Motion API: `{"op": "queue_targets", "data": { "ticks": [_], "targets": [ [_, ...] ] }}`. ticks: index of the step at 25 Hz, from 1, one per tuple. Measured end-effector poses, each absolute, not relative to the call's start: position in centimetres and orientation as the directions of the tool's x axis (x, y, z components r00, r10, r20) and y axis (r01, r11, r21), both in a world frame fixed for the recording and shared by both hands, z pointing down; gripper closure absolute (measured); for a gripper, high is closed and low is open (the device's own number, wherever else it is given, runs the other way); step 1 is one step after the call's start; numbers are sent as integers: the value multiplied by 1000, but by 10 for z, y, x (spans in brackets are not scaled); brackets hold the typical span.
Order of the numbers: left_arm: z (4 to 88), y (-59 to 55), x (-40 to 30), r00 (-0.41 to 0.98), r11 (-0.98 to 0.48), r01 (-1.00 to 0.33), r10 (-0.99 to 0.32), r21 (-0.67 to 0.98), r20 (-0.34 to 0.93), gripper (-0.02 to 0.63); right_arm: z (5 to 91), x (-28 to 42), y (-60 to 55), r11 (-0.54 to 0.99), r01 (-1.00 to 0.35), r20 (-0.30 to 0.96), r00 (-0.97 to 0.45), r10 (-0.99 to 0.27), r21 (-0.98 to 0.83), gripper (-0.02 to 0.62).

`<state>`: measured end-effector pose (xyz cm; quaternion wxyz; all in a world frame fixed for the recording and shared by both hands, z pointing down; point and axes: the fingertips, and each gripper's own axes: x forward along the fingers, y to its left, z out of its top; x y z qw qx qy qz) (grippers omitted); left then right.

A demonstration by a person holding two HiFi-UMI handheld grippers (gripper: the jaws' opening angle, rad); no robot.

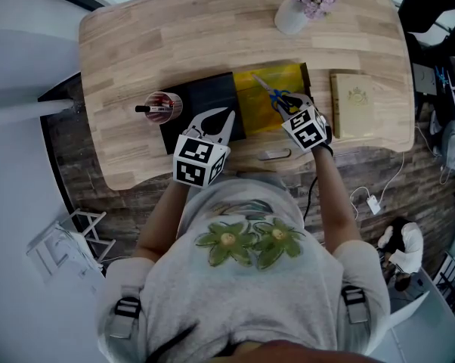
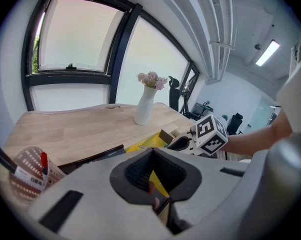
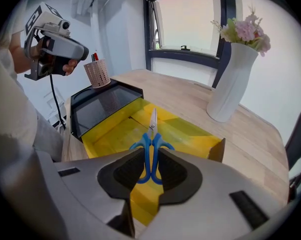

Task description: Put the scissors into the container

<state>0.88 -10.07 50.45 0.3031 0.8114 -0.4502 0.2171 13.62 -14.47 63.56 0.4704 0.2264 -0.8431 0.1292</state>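
The blue-handled scissors (image 1: 276, 97) hang over the open yellow container (image 1: 259, 118) at the desk's front middle. My right gripper (image 1: 289, 107) is shut on their handles. In the right gripper view the scissors (image 3: 151, 143) sit between the pads, blades pointing away over the yellow container (image 3: 110, 134). My left gripper (image 1: 211, 121) hovers above the black lid (image 1: 205, 95) just left of the container, shut on nothing. The left gripper view shows its jaws (image 2: 153, 154) meeting at the tips and the right gripper (image 2: 184, 144) beyond.
A mesh pen cup (image 1: 161, 106) stands left of the black lid. At the far right of the desk is a white vase (image 1: 294, 12) of pink flowers. A tan book (image 1: 352, 104) lies right of the container. Cables and chairs surround the desk.
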Motion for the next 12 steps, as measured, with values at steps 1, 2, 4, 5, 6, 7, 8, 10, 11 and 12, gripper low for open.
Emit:
{"op": "queue_targets", "data": {
  "ticks": [1,2,4,5,6,7,8,10,11,12],
  "targets": [
    [505,-100,9,500,-410,-863,-599,297,626,600,636,136,-145,866,-499,854,-453,-258,-3,508],
    [505,-100,9,499,-408,-863,-599,298,626,600,637,136,-146,869,-494,855,-451,-255,-2,508],
    [505,-100,8,498,-405,-864,-600,299,627,600,638,134,-147,876,-483,858,-450,-248,0,508],
    [505,-100,8,497,-403,-865,-600,299,627,600,638,134,-147,878,-479,859,-450,-245,-1,508],
    [505,-100,8,496,-402,-865,-601,299,626,600,638,134,-147,879,-477,861,-448,-241,-2,508],
    [505,-100,8,495,-400,-866,-602,299,626,600,639,134,-148,879,-477,863,-446,-238,-4,508],
    [505,-100,8,494,-399,-867,-603,299,627,600,639,133,-148,880,-474,864,-446,-235,-5,508],
    [506,-100,7,492,-396,-868,-604,299,627,600,640,132,-149,885,-465,864,-448,-230,-6,508],
    [506,-100,7,491,-394,-869,-604,300,628,600,641,131,-149,888,-460,864,-450,-227,-7,508],
    [507,-99,8,491,-393,-869,-604,301,628,600,641,131,-149,890,-456,864,-450,-224,-8,509]
  ]
}}
